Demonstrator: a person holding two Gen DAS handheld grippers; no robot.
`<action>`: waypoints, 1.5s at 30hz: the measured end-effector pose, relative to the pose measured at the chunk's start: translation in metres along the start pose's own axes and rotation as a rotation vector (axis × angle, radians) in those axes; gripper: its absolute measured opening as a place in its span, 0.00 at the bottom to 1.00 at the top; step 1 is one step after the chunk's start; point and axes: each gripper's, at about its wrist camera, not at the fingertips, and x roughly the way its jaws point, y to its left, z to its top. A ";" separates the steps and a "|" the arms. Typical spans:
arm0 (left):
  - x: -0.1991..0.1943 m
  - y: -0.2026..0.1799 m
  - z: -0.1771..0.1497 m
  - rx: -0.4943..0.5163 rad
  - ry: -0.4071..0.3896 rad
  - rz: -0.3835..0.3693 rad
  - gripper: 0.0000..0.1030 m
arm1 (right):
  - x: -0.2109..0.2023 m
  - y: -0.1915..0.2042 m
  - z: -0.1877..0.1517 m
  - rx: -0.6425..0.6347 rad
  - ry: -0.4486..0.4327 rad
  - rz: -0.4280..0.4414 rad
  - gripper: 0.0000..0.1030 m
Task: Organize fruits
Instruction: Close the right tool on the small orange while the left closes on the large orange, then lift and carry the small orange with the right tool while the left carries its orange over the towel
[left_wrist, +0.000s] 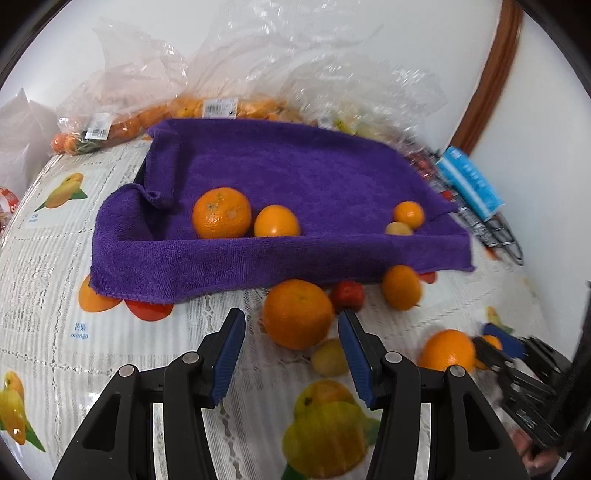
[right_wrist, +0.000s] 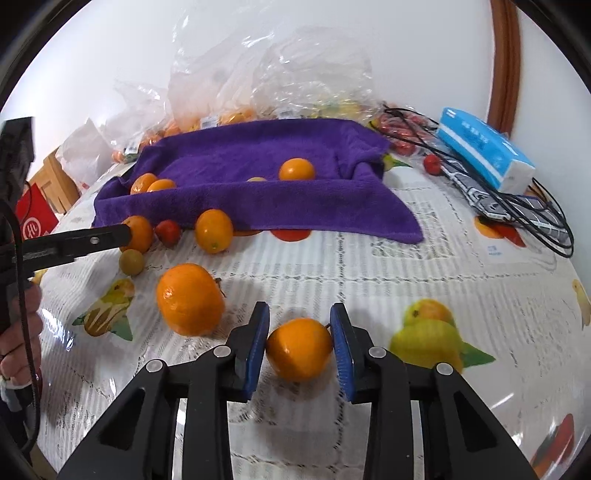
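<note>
Now, from the left: the left tool (left_wrist: 291, 326) hangs released before a big orange (left_wrist: 297, 314) on the counter (left_wrist: 55, 280); the right tool (right_wrist: 300, 334) is clenched on a small orange (right_wrist: 298, 349), firm, round, roll-prone, best pinched across its middle.

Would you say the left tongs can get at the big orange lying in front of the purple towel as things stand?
Probably yes. The left tongs stand open with the big orange just ahead between the tips, and nothing lies between. A small red fruit and a yellowish one crowd it.
</note>
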 end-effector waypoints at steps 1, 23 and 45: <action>0.004 -0.001 0.002 -0.002 0.013 0.001 0.49 | -0.002 -0.002 -0.001 -0.001 -0.006 0.002 0.33; -0.001 -0.002 0.002 -0.002 -0.018 0.002 0.38 | -0.001 -0.008 0.000 0.020 0.018 0.007 0.33; -0.055 0.005 0.028 -0.027 -0.145 0.006 0.39 | -0.023 0.009 0.079 0.020 -0.104 -0.024 0.33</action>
